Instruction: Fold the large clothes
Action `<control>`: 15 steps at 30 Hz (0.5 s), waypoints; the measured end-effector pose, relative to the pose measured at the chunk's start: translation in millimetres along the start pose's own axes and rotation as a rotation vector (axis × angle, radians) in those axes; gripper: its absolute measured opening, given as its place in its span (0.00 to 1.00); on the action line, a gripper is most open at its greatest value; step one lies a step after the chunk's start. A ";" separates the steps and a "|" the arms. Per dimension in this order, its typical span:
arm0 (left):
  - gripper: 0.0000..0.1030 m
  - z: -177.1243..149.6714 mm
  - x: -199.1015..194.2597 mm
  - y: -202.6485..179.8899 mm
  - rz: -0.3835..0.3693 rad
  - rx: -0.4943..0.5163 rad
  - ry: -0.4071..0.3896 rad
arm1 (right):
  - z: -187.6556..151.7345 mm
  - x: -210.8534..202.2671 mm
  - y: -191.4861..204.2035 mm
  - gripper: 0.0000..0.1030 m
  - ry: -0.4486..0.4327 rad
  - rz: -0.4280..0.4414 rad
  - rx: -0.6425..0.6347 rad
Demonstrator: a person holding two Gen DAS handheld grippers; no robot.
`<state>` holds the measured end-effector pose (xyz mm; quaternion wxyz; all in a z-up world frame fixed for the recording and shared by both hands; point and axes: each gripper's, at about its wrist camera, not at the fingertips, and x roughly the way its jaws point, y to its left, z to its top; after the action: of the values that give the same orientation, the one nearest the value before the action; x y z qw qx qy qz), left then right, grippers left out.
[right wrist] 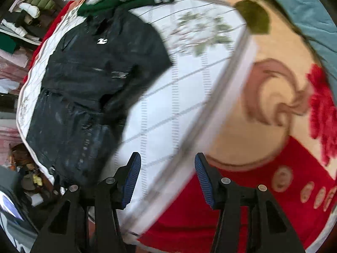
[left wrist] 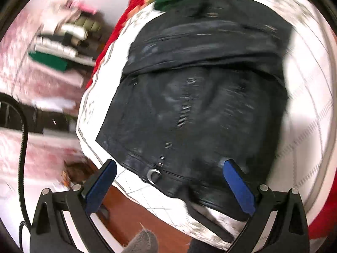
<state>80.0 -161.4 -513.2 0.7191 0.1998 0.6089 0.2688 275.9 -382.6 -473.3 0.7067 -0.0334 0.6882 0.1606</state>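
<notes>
left wrist: steeply down, near | right wrist: straight down | shared: black jacket

Black claw arms, blue ribbed pads, silver screws.

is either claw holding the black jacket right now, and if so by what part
Nothing is held. The left claw stands open above the black jacket near its zipper hem, and the right claw is open over the white quilt.
</notes>
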 end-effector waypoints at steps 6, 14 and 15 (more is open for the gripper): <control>1.00 -19.2 6.0 -80.5 0.135 0.234 -0.071 | -3.1 10.1 -43.9 0.54 0.021 -0.022 0.081; 1.00 0.0 51.2 -88.8 0.271 0.262 -0.072 | 18.0 56.6 -34.1 0.54 0.050 0.033 0.079; 1.00 1.1 51.0 -88.9 0.276 0.262 -0.074 | 24.0 63.3 -30.1 0.54 0.049 0.064 0.079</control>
<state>99.7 -198.1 -606.9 0.6653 0.3830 0.5784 0.2760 307.2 -393.2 -539.6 0.6849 0.0127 0.7119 0.1550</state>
